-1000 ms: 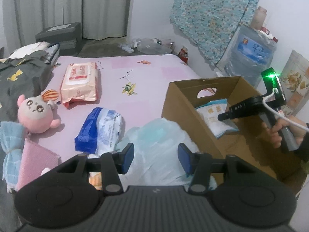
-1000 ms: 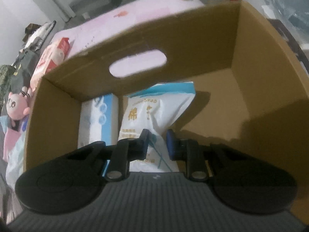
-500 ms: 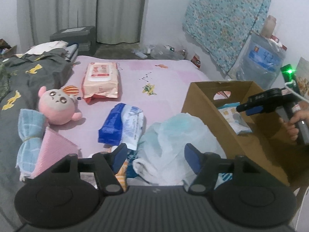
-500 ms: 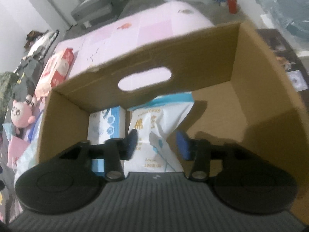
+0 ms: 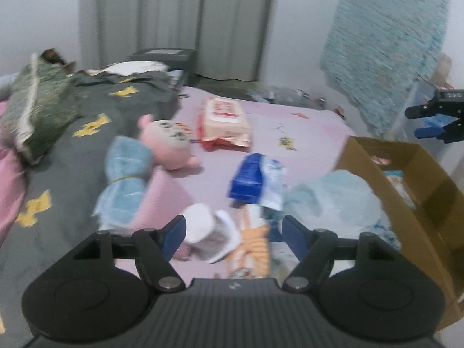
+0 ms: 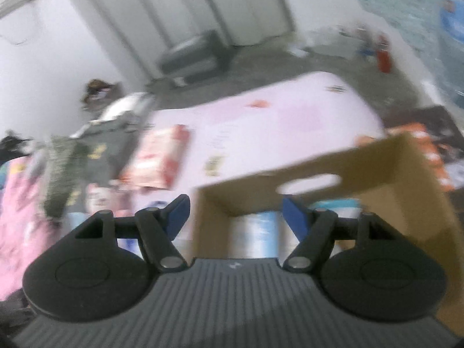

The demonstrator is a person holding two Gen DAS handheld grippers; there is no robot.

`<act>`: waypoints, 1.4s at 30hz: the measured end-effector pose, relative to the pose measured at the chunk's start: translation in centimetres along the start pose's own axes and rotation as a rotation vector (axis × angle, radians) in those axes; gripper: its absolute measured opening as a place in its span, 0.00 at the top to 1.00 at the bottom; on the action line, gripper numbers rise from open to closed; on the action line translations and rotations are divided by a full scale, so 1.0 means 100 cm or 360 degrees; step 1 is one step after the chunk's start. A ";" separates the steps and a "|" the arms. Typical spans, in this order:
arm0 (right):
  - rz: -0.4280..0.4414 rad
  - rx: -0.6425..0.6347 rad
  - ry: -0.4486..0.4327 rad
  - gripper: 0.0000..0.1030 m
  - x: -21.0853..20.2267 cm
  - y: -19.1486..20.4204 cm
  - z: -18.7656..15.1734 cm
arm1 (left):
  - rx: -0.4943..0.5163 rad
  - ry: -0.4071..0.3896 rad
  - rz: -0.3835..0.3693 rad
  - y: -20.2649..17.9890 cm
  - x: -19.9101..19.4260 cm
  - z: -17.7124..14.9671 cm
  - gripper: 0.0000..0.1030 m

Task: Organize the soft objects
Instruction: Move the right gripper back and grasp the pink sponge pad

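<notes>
Each gripper, the left gripper [image 5: 233,232] and the right gripper [image 6: 235,214], has a grey ribbed body at the bottom of the frame, two round black discs at the lower corners, black linkage arms with silver screws, and blue pads on its fingers [image 5: 174,232].

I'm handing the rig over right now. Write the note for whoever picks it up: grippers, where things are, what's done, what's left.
Left gripper: open, empty; jaws have just been opening, above the pile at the near edge of the bed.
Right gripper: open, empty; jaws have just been opening, above the cardboard box.
Done: at least two packs lie in the box; blur hides the details.
Left, on the bed: white roll, orange striped cloth, blue and white pack, pale blue bag against the box, blue towel bundle, pink plush, red wipes pack.
</notes>
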State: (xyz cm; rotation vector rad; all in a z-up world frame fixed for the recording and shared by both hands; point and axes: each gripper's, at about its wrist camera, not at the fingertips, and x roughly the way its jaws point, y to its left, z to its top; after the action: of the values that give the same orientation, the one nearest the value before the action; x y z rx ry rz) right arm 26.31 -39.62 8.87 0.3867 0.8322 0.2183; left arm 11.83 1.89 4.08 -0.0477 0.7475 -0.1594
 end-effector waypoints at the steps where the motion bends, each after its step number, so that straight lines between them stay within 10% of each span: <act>1: 0.0056 -0.0014 0.0016 0.32 0.004 0.013 0.001 | -0.0022 -0.0001 0.0008 0.006 -0.001 -0.001 0.28; 7: 0.0342 -0.0036 0.0222 0.32 0.051 0.087 0.001 | -0.0033 -0.0024 -0.0036 0.015 0.006 0.006 0.28; 18: 0.0434 0.0141 0.0638 0.32 0.157 0.162 -0.012 | 0.0054 -0.0022 -0.0011 0.031 0.024 0.013 0.31; 23: 0.0493 0.0131 0.0802 0.32 0.199 0.194 -0.037 | -0.0068 0.0118 0.0111 0.061 0.051 0.010 0.54; 42: 0.0359 0.0290 0.1144 0.19 0.329 0.231 -0.098 | -0.0064 0.0245 0.0125 0.099 0.102 0.013 0.75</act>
State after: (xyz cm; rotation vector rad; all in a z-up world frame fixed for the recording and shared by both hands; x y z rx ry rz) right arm 39.66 -5.15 -9.71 0.5864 1.5236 0.5096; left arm 21.37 10.03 -2.82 -0.0443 0.9046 -0.0734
